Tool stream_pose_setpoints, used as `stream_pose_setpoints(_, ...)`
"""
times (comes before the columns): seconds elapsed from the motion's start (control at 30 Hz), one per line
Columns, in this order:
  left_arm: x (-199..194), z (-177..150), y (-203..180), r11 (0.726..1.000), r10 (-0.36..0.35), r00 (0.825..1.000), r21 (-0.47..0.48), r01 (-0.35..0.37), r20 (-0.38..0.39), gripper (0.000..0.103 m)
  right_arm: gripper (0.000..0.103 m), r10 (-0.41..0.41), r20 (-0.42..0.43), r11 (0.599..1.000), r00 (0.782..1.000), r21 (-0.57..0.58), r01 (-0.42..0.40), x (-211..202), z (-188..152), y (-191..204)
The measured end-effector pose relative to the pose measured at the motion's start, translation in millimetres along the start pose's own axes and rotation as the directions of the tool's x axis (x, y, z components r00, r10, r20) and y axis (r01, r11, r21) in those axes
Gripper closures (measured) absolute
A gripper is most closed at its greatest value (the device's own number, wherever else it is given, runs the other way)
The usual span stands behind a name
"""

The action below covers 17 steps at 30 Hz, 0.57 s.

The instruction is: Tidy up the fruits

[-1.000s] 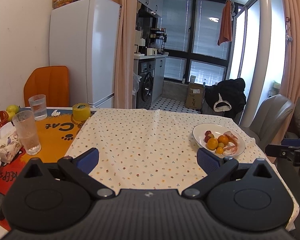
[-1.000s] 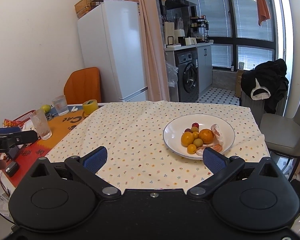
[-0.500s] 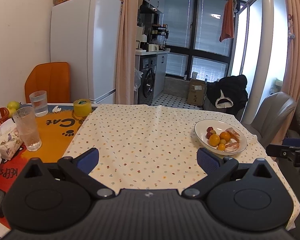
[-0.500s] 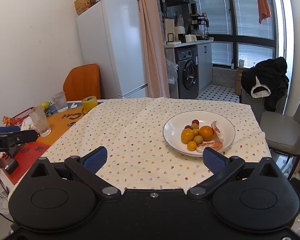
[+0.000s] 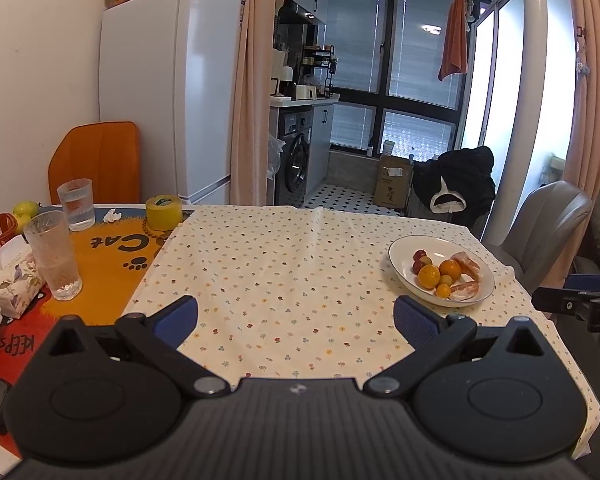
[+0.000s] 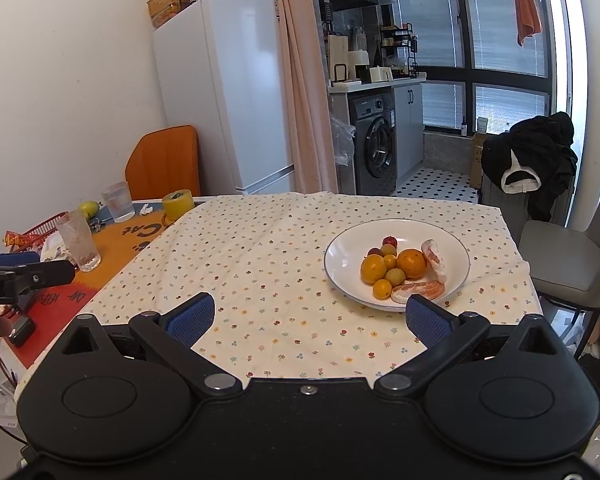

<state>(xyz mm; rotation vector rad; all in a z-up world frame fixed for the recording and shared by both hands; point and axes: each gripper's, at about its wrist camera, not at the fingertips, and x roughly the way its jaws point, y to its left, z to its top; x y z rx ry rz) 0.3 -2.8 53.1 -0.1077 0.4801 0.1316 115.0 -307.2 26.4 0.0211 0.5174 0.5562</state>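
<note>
1. Left wrist view: the left gripper (image 5: 296,316) has its fingers spread wide, holding nothing, above the floral tablecloth (image 5: 292,264); the white plate (image 5: 404,276) of fruits (image 5: 440,272) lies ahead to its right.
2. Right wrist view: the right gripper (image 6: 308,318) is likewise spread and empty, near the plate (image 6: 348,256), with the oranges (image 6: 412,263) at the plate's centre.

The cloth (image 6: 268,264) ahead of the fingers is cream, dotted with small red, orange and blue flowers. Ahead to the right, a white plate (image 6: 348,248) with a thin dark rim holds oranges (image 6: 412,263), yellow-green and dark red small fruit, and pinkish peeled segments (image 6: 418,290). Far left, the mat (image 5: 112,248) is orange with black lettering. The pads (image 6: 190,320) are blue.
</note>
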Motion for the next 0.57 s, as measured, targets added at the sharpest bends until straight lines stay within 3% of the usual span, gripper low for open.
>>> stream_pose_setpoints(0.57,0.9,-1.8,-0.3,1.0,-0.021,1.0,-0.016,0.021,0.005,0.0,0.0,0.002,-0.02,1.0,1.0,-0.003,-0.002,5.6,-2.7,0.2)
